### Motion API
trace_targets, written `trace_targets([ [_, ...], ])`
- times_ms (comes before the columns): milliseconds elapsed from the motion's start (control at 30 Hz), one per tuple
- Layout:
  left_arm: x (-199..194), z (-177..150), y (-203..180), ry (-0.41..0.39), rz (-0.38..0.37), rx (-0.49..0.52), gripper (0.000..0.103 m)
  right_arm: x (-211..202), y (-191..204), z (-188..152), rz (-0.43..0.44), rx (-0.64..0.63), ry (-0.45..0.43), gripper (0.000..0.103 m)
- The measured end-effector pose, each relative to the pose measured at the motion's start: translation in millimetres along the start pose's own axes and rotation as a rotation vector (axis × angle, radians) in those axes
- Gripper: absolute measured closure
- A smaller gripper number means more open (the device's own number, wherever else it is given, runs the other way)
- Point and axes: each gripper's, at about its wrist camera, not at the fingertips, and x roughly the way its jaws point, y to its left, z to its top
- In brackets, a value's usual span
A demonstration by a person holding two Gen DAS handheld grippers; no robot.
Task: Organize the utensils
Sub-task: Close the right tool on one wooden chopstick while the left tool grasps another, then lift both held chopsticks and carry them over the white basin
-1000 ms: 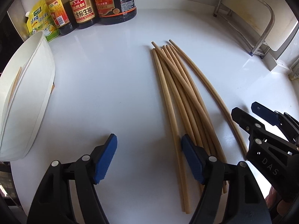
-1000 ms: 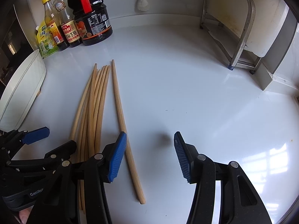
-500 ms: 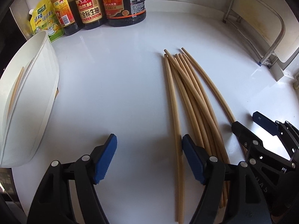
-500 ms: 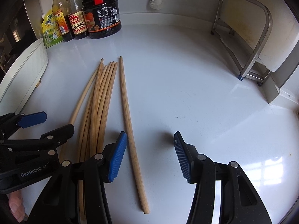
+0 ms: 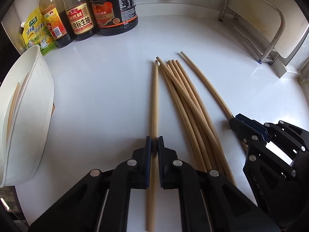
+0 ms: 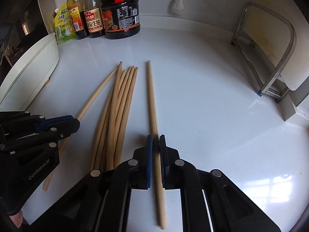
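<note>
Several wooden chopsticks lie bundled on the white counter. In the left wrist view my left gripper has its jaws closing on the leftmost single chopstick, and the blue pads press its sides. My right gripper is closing the same way on the rightmost single chopstick, apart from the bundle. Each gripper also shows in the other's view: the right gripper on its chopstick, the left gripper on its own.
A white oblong container stands at the left with a couple of chopsticks inside. Sauce bottles and a yellow pouch line the back wall. A metal rack stands at the back right.
Both grippers went from wide open to shut, each on one outer chopstick. Those two chopsticks now lie a little apart from the bundle.
</note>
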Motion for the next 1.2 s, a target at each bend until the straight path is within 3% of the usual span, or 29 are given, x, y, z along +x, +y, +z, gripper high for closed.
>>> trace_targets([
  [267, -3.9, 0.0, 12.2, 0.03, 0.01, -0.002, 0.096, -12.3, -21.8, -7.5, 0.053, 0.147, 0.005, 0.097],
  [567, -36.6, 4.8, 26.5, 0.002, -0.003, 0.016, 0.096, -45.3, -25.7, -5.6, 0.081, 0.255, -0.031, 0.097],
  [833, -81.2, 14.2, 49.8, -0.067, -0.024, 0.019, 0.096, -82.0, -5.4, 7.8, 0.099, 0.28, -0.083, 0.097],
  [1200, -136.3, 23.1, 104.3, -0.153, -0.06, 0.001, 0.096, -112.4, 55.8, 46.6, 0.162, 0.232, -0.147, 0.097],
])
